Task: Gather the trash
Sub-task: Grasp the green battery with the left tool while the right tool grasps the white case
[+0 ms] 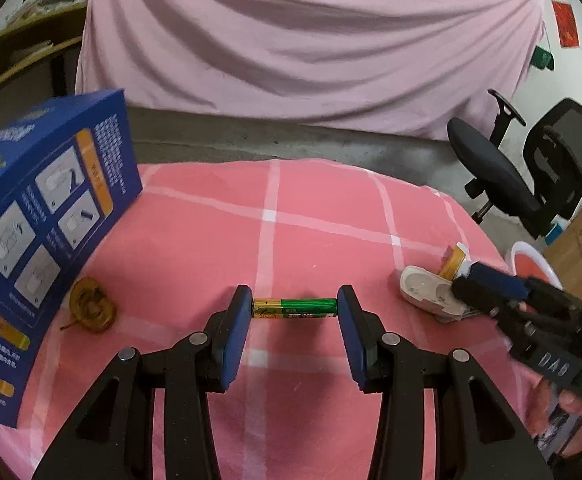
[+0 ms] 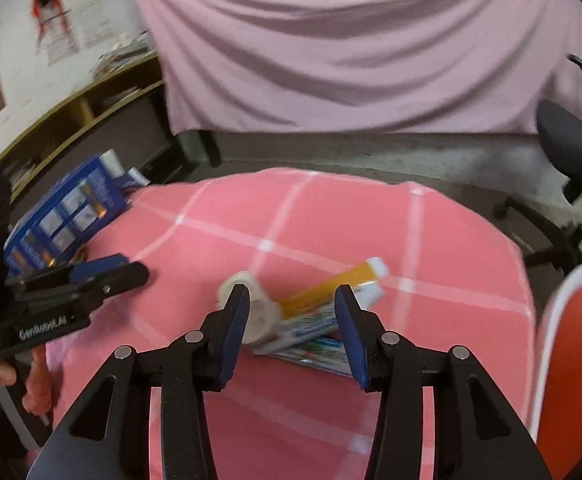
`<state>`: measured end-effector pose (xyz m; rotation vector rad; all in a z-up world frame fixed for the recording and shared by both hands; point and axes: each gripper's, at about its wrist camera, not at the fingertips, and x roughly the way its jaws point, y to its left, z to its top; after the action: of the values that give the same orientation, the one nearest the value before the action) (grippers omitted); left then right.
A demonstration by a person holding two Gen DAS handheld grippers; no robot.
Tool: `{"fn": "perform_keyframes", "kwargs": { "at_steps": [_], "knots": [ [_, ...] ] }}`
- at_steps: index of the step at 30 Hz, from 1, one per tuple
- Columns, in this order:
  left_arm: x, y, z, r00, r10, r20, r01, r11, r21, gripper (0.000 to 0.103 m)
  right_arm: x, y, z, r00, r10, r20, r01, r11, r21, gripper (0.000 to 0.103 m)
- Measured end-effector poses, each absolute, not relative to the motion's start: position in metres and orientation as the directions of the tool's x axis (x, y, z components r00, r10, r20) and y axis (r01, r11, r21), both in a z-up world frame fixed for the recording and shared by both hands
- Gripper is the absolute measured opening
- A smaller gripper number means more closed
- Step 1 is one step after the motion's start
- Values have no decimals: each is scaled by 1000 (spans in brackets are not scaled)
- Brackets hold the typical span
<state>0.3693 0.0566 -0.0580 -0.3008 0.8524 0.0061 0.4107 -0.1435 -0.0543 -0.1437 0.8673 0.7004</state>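
Note:
A green and gold battery [image 1: 295,308] lies crosswise between the fingertips of my left gripper [image 1: 294,310], whose pads touch both its ends above the pink checked cloth [image 1: 195,248]. My right gripper [image 2: 291,312] is open over a pile of trash: a white plastic holder [image 2: 261,312], an orange tube [image 2: 331,286] and a printed toothpaste pack [image 2: 315,336]. The same pile [image 1: 431,290] shows at the right of the left wrist view, with the right gripper [image 1: 487,284] over it. The left gripper [image 2: 103,276] shows at the left of the right wrist view.
A blue printed box [image 1: 39,216] stands at the table's left edge, with a round amber roll [image 1: 91,306] beside it. A red bin with a white rim [image 2: 567,344] stands off the table's right side. A black office chair [image 1: 531,168] stands behind, and a pink sheet [image 1: 299,40] hangs at the back.

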Motion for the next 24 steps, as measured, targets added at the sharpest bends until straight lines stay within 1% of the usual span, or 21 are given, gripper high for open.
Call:
{"fn": "perform_keyframes", "kwargs": {
  "at_steps": [5,13,15,16,19,21,24],
  "knots": [
    [369,58,-57,662,-121,-740,-127,955,-270,38,408,-128,-60,401,505,-764,-659,738,142,43],
    [367,56,-59,658,-110,-745,-129,958,-255,38,401,-116,-63,407,470,-783,-683,726,81,46],
    [368,56,-59,660,-109,-743,-129,958,-255,38,400,-113,-65,424,446,-788,-678,733,49,40],
    [368,56,-60,661,-110,-742,-128,958,-256,38,399,-111,-65,433,436,-789,-675,737,36,29],
    [364,58,-60,676,-119,-727,-126,954,-273,38,396,-113,-63,460,427,-779,-664,747,17,27],
    [362,57,-57,696,-115,-709,-129,951,-282,38,393,-119,-57,490,441,-752,-655,756,17,27],
    [348,55,-47,755,-71,-652,-140,954,-266,38,387,-129,-47,538,469,-700,-638,770,25,27]
  ]
}}
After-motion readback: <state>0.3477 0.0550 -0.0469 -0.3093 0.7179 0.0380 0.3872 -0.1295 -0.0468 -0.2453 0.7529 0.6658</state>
